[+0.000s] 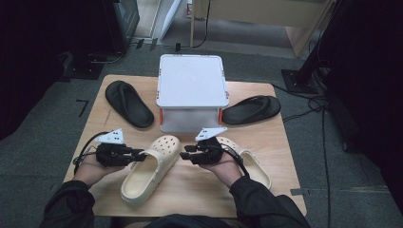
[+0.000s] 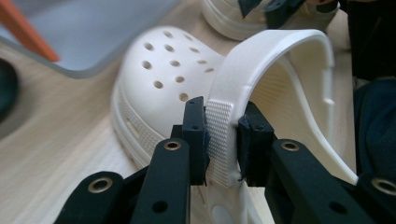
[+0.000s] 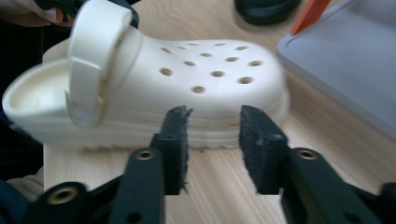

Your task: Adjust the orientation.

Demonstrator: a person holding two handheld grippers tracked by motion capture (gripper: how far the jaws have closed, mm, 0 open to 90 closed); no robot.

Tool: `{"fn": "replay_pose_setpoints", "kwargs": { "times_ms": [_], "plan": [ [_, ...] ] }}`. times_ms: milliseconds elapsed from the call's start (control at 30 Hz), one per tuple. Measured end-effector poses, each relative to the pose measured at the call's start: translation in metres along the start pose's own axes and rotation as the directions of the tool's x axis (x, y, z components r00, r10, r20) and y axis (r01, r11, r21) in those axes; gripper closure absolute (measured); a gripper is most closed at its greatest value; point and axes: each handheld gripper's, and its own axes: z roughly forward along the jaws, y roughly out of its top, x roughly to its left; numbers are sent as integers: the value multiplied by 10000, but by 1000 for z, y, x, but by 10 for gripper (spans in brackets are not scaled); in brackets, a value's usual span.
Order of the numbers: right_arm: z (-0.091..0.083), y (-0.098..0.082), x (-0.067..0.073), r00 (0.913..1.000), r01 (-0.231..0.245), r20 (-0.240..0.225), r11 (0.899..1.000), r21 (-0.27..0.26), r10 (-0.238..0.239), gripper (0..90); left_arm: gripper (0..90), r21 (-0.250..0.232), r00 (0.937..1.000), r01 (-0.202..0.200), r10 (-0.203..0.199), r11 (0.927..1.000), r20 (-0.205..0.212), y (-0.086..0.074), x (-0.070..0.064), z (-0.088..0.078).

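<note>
A cream clog [image 1: 152, 168] with holes in its toe lies on the wooden table [image 1: 190, 194], left of centre. My left gripper [image 1: 142, 154] is shut on its heel strap [image 2: 275, 51], with the ribbed end of the strap pinched between the pads [image 2: 223, 140]. A second cream clog [image 1: 252, 164] lies to the right, partly under the right hand. My right gripper [image 1: 186, 152] points left at the first clog's side [image 3: 210, 79]. Its jaws [image 3: 212, 123] stand apart just short of the sole, with nothing between them.
A white lidded box [image 1: 191, 80] with orange latches stands at the back centre of the table. One black slipper [image 1: 128, 103] lies left of the box and another [image 1: 252, 110] right of it. The table's front edge runs close to the person's sleeves.
</note>
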Motion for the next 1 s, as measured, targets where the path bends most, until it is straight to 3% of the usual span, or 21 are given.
{"fn": "replay_pose_setpoints", "kwargs": {
  "times_ms": [33, 100, 200, 267, 333, 433, 533, 567, 600, 633, 667, 767, 1000],
  "plan": [
    [3, 0, 2, 10000, 10, -6, 10000, 60, -10, 664, 746, 200, 9999, -90, 89, 9998, 71, 1, -1, 3],
    [7, -1, 3, 10000, 24, -18, 10000, 94, -24, 674, 736, 124, 9998, -98, 96, 9999, 167, 1, -2, 4],
    [16, -2, 7, 10000, 81, 21, 9995, 319, -82, 694, 702, 24, 9998, 167, -167, 9999, 56, 1, 0, 2],
    [22, -4, 10, 9996, 273, 96, 9983, 511, -278, 721, 539, 201, 9993, 376, -375, 9991, -29, 0, 2, -5],
    [23, -4, 10, 9996, 274, 103, 9984, 495, -279, 725, 528, 88, 9993, 380, -380, 9992, -32, 0, 2, -9],
    [24, -5, 9, 9995, 249, 182, 9985, 491, -258, 735, 549, -485, 9976, 693, -696, 9964, -31, -7, 6, -29],
    [26, -6, 7, 9997, 154, 188, 9981, 598, -165, 736, 674, -474, 9949, 966, -978, 9942, -248, -11, 10, -33],
    [26, -6, 7, 9997, 122, 196, 9979, 640, -135, 736, 697, -237, 9922, 1209, -1215, 9924, -291, -15, 14, -30],
    [26, -6, 7, 9997, 122, 196, 9979, 640, -135, 736, 715, -237, 9922, 1209, -1215, 9924, -291, -15, 14, -30],
    [28, -7, 6, 9998, 91, 176, 9979, 634, -102, 736, 730, 150, 9903, 1377, -1374, 9904, -202, -17, 17, -22],
    [29, -7, 5, 9998, 37, 168, 9979, 649, -48, 737, 732, 150, 9903, 1377, -1374, 9904, -202, -17, 17, -22],
    [30, -7, 5, 9998, 62, 187, 9975, 704, -75, 736, 740, 837, 9913, 1313, -1316, 9878, -14, -18, 17, -7],
    [34, -7, 3, 9996, 86, 274, 9981, 617, -103, 735, 759, 912, 9911, 1330, -1328, 9869, -76, -17, 17, -2]
  ]
}}
